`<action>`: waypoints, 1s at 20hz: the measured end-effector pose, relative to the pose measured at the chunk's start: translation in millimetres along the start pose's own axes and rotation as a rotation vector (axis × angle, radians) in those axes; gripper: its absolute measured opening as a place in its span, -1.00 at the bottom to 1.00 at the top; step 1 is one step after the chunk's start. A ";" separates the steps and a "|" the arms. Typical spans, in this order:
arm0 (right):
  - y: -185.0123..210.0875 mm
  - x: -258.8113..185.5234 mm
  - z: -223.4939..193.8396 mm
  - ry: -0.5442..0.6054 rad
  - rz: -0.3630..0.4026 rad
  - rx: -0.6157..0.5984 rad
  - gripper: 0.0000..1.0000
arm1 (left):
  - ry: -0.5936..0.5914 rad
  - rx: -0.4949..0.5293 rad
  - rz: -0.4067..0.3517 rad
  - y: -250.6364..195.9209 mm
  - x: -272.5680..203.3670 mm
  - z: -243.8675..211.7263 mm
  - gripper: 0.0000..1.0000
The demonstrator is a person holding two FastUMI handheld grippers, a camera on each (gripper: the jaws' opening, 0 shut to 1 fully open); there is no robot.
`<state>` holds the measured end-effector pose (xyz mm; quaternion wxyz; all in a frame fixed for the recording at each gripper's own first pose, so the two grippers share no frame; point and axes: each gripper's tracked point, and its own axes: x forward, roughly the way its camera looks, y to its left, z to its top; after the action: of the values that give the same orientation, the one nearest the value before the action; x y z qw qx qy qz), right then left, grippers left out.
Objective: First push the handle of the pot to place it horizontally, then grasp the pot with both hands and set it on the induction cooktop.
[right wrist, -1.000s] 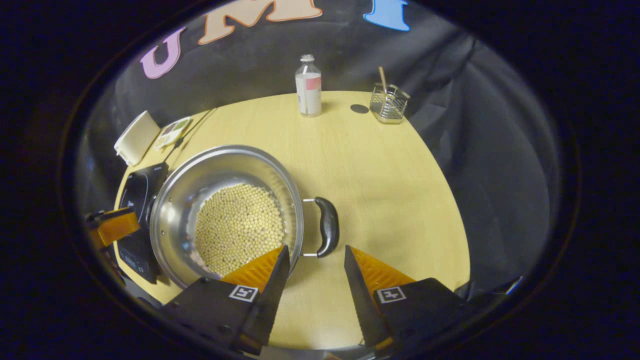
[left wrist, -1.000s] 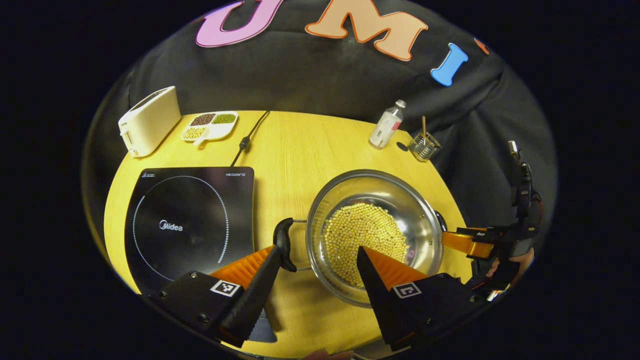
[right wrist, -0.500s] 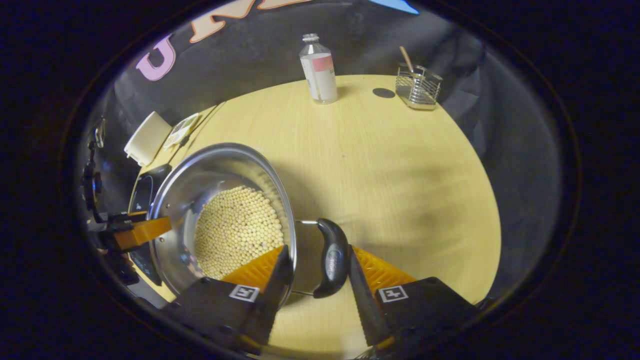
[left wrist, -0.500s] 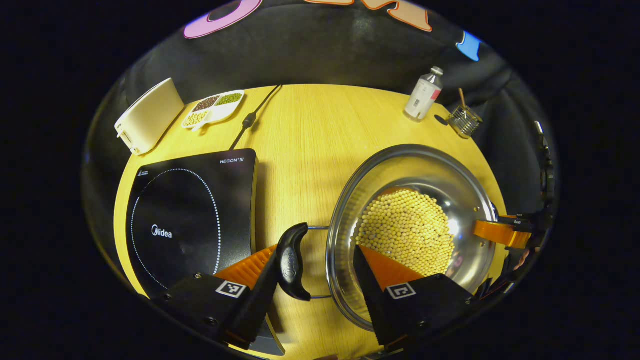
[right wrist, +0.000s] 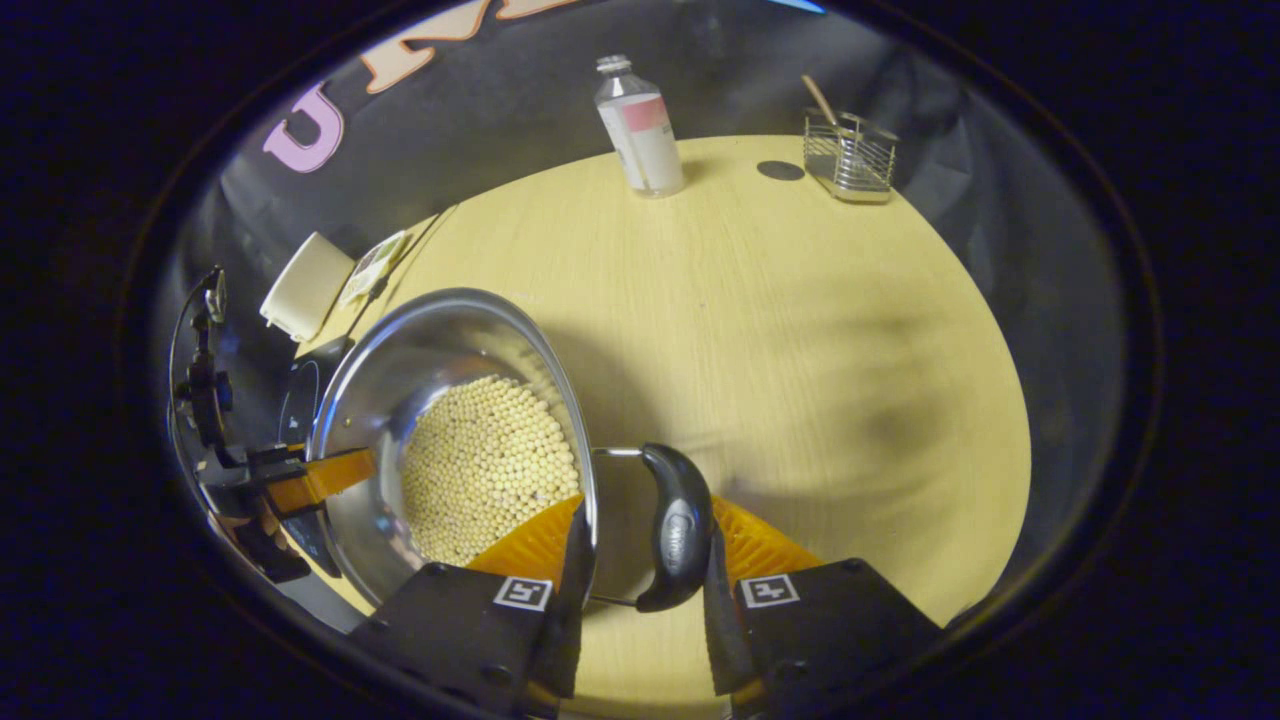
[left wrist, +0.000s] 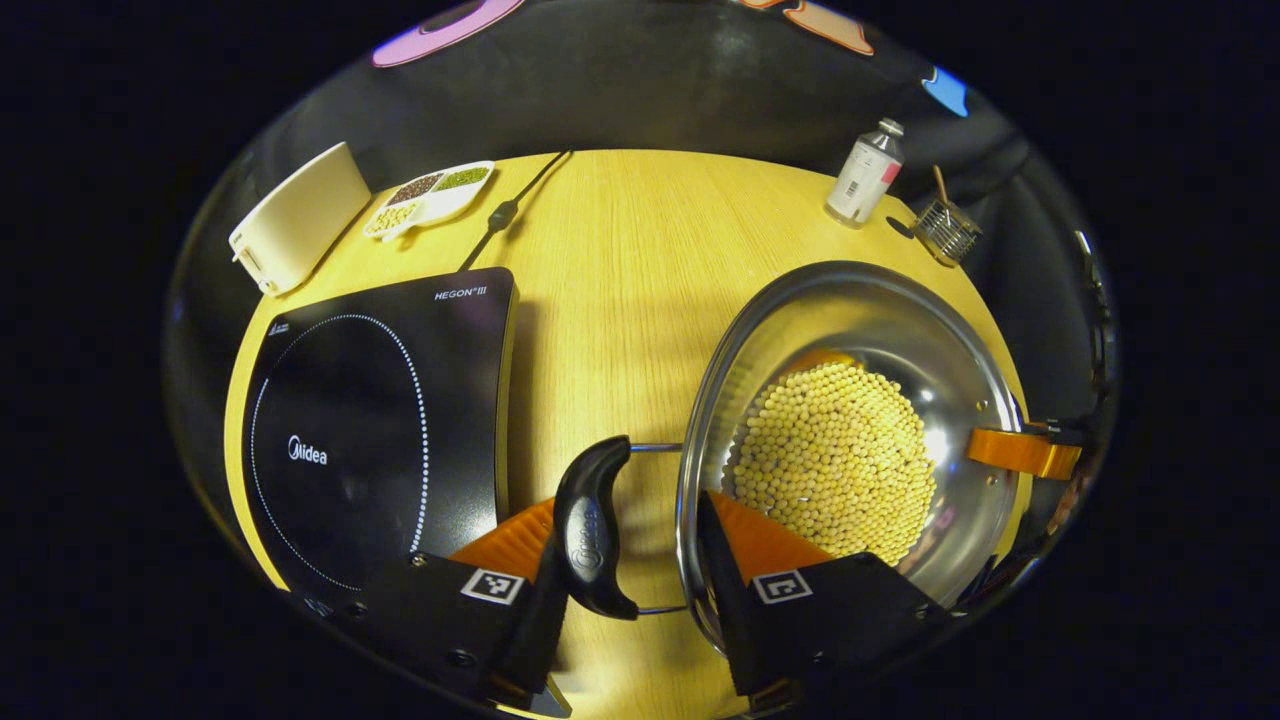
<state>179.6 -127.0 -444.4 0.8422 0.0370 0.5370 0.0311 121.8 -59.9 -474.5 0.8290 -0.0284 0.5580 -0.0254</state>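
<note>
A steel pot point(left wrist: 850, 320) point(right wrist: 420, 360) with pale yellow beans point(left wrist: 835, 450) point(right wrist: 490, 460) in it stands on the wooden table, right of the black induction cooktop point(left wrist: 370, 420) point(right wrist: 300, 385). Its two black handles lie level at opposite sides. My left gripper point(left wrist: 625, 520) is open and straddles the left handle point(left wrist: 590, 540): the outer finger lies against the handle, the inner finger reaches over the rim. My right gripper point(right wrist: 646, 505) is open around the right handle point(right wrist: 678, 525) in the same way. Across the pot, each view shows a finger point(left wrist: 1020, 452) point(right wrist: 320, 478) of the other gripper.
At the table's point(left wrist: 620, 280) far left stand a white box-shaped appliance point(left wrist: 295, 215) and a divided dish of grains point(left wrist: 430, 195), with a black cable point(left wrist: 505, 210) beside them. A bottle point(left wrist: 865, 185) and a wire basket point(left wrist: 945, 228) stand at the far right edge.
Both grippers have come down and forward onto the pot, so each handle now sits between a pair of fingers. The left gripper's fingers have narrowed slightly. The pot has kept its place.
</note>
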 end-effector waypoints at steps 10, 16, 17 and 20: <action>8.8 -4.0 9.9 -0.011 0.091 -0.034 -0.05 | -0.077 -0.040 0.039 0.3 -57.9 -2.3 0.24; 16.4 3.1 15.3 -0.016 0.128 -0.037 -0.05 | -0.080 -0.044 0.065 36.3 -77.6 3.4 0.23; 18.4 6.0 17.4 -0.018 0.133 -0.037 -0.05 | -0.080 -0.043 0.068 42.9 -81.5 4.2 0.23; 20.4 14.2 19.2 -0.010 0.141 -0.031 -0.05 | -0.093 -0.040 0.064 65.6 -88.5 7.9 0.27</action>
<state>202.7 -106.0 -447.2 0.8411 0.0619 0.5282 0.0987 96.6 12.1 -394.7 0.8537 -0.0282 0.5197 0.0135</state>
